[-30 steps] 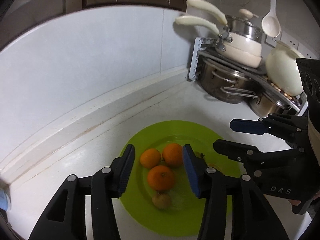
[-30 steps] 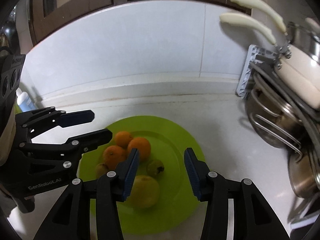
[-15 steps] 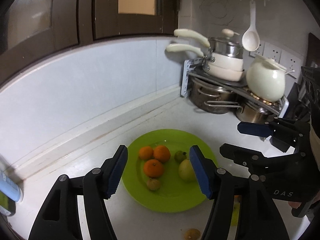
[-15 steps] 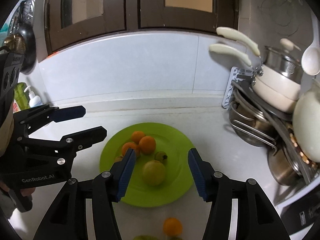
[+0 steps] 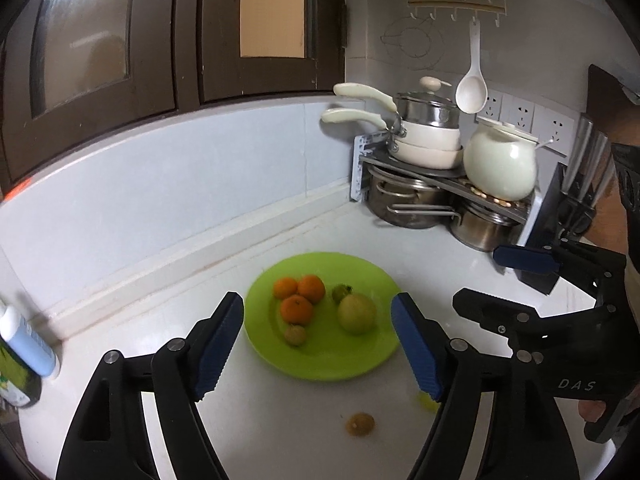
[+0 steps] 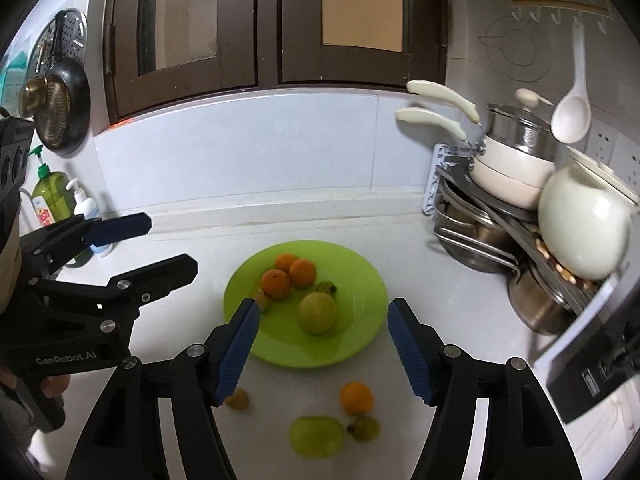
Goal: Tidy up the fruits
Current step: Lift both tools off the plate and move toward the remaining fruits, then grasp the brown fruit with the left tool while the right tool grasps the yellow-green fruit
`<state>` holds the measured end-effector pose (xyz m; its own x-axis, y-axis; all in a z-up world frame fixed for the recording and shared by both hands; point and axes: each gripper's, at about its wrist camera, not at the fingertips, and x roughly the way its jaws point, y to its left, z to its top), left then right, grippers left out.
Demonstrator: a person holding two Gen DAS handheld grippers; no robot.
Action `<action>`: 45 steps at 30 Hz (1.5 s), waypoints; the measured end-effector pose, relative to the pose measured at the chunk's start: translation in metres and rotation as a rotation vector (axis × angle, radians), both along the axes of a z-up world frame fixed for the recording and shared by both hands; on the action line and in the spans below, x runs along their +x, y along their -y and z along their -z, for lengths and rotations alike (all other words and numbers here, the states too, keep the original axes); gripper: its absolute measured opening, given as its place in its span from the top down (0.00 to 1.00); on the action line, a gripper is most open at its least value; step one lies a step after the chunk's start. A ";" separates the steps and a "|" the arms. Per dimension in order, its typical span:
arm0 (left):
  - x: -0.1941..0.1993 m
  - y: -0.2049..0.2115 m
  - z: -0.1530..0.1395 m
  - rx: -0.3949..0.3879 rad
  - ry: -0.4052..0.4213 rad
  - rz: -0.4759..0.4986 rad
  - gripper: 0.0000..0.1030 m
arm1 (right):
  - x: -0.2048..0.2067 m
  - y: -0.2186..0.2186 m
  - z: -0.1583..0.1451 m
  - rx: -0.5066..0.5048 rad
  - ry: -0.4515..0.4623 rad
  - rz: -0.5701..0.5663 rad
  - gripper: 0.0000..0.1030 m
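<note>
A lime green plate point(image 5: 360, 272) point(image 6: 352, 264) lies on the white counter. It holds three oranges point(image 5: 296, 309) point(image 6: 276, 283), a yellow-green pear point(image 5: 357, 313) point(image 6: 317, 312), a small green fruit point(image 5: 342, 292) and a small brown fruit point(image 5: 295, 335). Loose on the counter in front of the plate are an orange point(image 6: 357, 397), a green fruit point(image 6: 317, 436), a small green fruit point(image 6: 365, 428) and a small brown fruit point(image 5: 360, 424) point(image 6: 238, 399). My left gripper point(image 5: 318, 344) is open and empty above the plate's near side. My right gripper point(image 6: 323, 350) is open and empty, also raised.
A rack with stacked pots and pans point(image 5: 424, 148) and a white jar point(image 5: 500, 168) fills the back right corner. Soap bottles point(image 6: 50, 196) stand at the left by the wall. A white bottle point(image 5: 26, 340) stands near my left gripper. Dark cabinet doors hang above.
Both grippers have pulled back and up from the plate, so it looks smaller and the loose fruits on the counter have come into view. Both stay open.
</note>
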<state>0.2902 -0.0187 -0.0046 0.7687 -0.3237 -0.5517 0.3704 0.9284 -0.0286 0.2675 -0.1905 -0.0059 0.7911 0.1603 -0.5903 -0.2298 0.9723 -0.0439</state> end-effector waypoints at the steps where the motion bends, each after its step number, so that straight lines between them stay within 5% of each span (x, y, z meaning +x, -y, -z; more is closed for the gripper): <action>1: -0.002 -0.002 0.002 -0.003 -0.007 0.000 0.26 | -0.003 0.000 0.001 0.002 0.001 0.005 0.33; 20: -0.047 -0.008 0.051 0.026 -0.087 0.046 0.24 | -0.064 0.007 0.047 0.041 -0.040 0.144 0.33; 35: -0.049 0.003 0.109 0.081 -0.164 0.102 0.25 | -0.066 0.006 0.101 0.018 -0.143 0.136 0.33; 45: -0.032 0.016 0.128 0.079 -0.207 0.124 0.39 | -0.049 0.012 0.128 0.042 -0.201 0.126 0.33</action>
